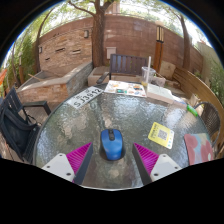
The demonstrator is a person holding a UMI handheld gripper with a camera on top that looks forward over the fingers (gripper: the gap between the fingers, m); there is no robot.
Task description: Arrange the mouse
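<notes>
Item: blue mouse [112, 144], resting on a round glass-topped table [80, 120] outdoors, positioned between the two fingers of the gripper [112, 158], with a visible gap at either side. Tongs: spread wide, pink pads [79, 158] well clear of the mouse flanks, holding nothing. Adjacent items: yellow packet [161, 134] near the right finger; red object [198, 149] at the table's right rim; papers [124, 89] and a cup [147, 74] at the far side; dark chair [18, 122] to the left. Risks, as judged: the glass looks slick, so an off-centre closure likely pushes the mouse sideways rather than gripping it; the rounded shell may squirt forward out of the pads; a wide sweep could nudge the yellow packet.
</notes>
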